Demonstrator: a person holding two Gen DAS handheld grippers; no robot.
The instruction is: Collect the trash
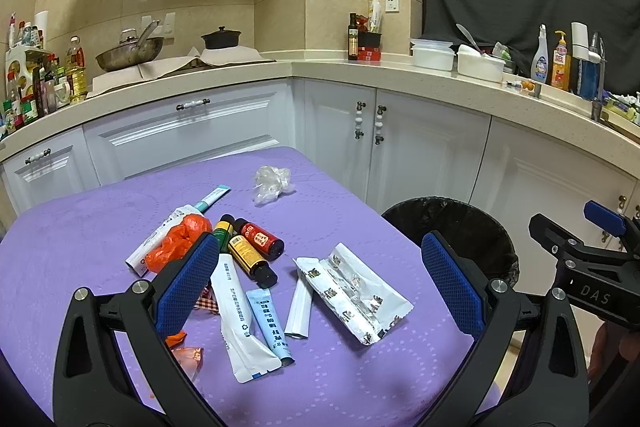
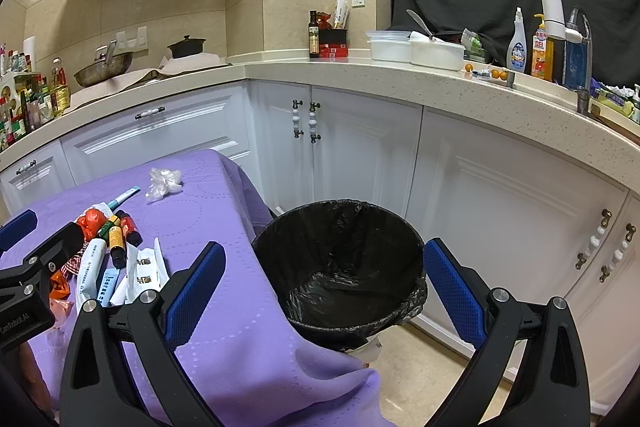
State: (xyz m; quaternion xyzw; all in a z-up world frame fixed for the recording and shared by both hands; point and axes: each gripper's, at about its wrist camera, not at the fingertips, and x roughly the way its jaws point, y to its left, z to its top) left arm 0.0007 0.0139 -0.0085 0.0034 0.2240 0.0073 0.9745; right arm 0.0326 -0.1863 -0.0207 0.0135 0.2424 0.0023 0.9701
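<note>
Both tongs gape wide, nothing between their blue pads — the left gripper (image 1: 320,283) hangs over the trash on the purple cloth (image 1: 100,227), the right gripper (image 2: 324,291) over the black-lined bin (image 2: 340,259) beside the table. "DAS" reads on the right gripper's body. Near the cloth's middle lie three small bottles (image 1: 250,247), white tubes (image 1: 236,311) with recycling marks, a foil wrapper (image 1: 356,291) and an orange bag (image 1: 180,239); a clear crumpled bag (image 1: 272,183) lies farther back.

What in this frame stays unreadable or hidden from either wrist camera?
- Red-checked scrap: left wrist view, mostly behind the left gripper finger.
- Trash bin base: right wrist view, covered by the purple tablecloth.
- Bottle labels: print too small to read.
- Bin contents: black liner, nothing discernible.
</note>
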